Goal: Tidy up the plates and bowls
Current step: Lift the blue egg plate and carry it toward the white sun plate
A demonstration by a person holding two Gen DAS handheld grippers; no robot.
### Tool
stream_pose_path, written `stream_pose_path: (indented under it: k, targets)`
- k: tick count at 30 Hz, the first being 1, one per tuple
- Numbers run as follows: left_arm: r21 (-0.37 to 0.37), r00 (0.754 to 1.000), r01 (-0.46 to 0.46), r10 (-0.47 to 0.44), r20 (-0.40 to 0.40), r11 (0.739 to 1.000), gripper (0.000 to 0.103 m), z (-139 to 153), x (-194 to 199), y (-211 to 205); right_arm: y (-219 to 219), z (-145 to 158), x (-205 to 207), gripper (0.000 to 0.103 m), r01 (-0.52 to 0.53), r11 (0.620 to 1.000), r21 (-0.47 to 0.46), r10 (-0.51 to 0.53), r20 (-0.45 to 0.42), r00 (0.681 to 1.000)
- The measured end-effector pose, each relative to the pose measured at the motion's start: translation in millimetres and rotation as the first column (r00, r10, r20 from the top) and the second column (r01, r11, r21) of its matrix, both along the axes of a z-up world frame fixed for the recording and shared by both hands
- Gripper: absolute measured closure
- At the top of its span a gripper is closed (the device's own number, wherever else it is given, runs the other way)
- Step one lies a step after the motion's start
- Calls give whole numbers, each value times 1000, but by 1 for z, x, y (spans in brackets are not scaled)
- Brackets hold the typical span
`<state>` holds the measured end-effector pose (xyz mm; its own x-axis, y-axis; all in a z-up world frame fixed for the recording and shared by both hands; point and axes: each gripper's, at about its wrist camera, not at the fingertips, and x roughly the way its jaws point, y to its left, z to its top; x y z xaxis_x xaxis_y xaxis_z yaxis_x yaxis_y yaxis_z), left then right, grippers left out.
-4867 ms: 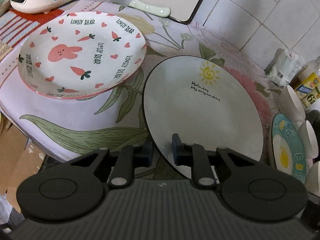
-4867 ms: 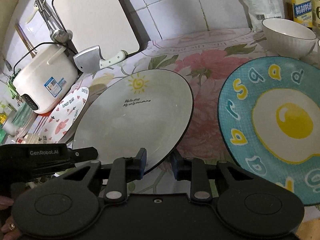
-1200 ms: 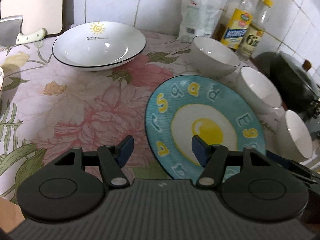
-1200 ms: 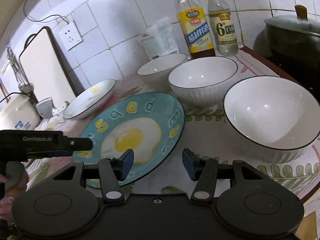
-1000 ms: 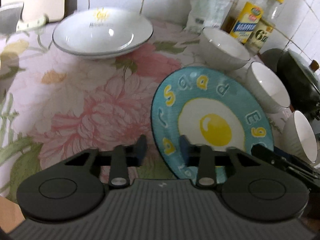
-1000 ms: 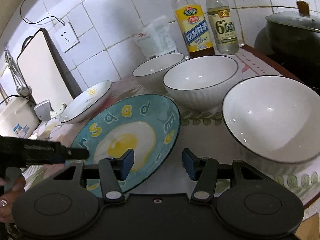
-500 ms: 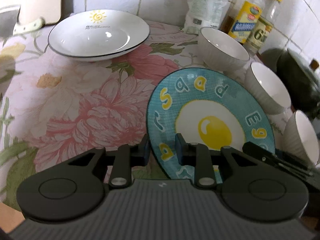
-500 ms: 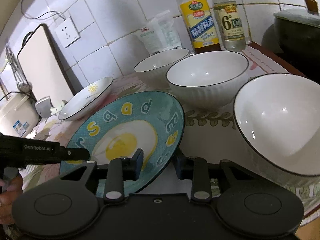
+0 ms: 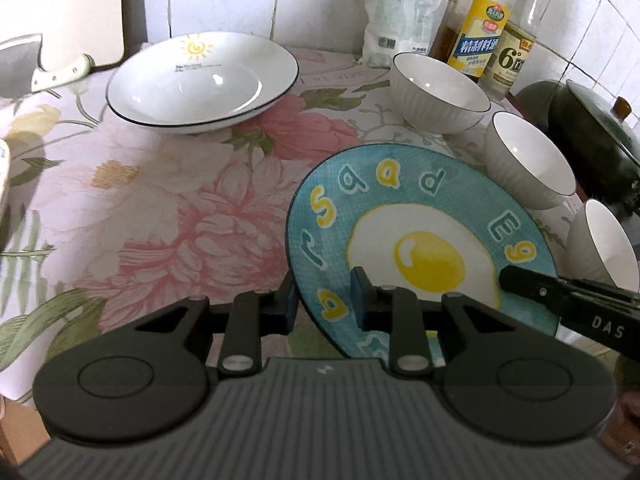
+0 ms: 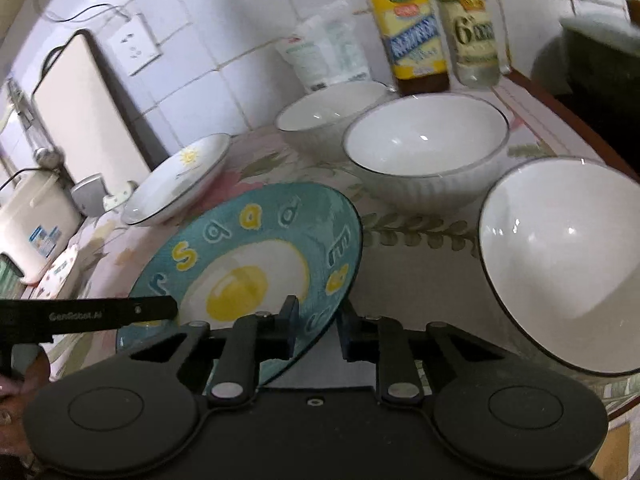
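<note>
Both hand-held grippers (image 9: 322,300) (image 10: 318,322) have closed, seemingly gripping egg plate (image 9: 420,216).

The teal plate (image 9: 420,216) reads "Egg", a bottle (image 9: 514,40) "6°", the right gripper (image 9: 592,312) "DAS", the left gripper (image 10: 88,314) "GenRobot.AI".

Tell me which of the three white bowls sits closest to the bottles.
The far white bowl, at the back end of the row beside the yellow-label bottle. The other two bowls sit nearer the camera.
</note>
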<state>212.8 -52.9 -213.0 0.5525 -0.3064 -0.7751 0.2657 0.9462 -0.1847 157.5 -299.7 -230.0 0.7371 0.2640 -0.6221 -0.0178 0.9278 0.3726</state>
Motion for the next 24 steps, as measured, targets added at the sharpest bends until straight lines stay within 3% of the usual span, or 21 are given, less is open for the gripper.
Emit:
stream_pose_path:
  k: [3,10,24]
  targets:
    - [41,999,11,-13,48,999,78,7,-14,4,4,4,0,78,-19,1000,14,19,-17,1000]
    - [49,997,-5,1,82,999,78,32,-39,26,21,26,-9,78,-61,998,36,61,-26,998]
    - [-19,988,-21,23,153,1000,78,95,-61,79,53,93,-13,77,-167,986,5,166,22,986]
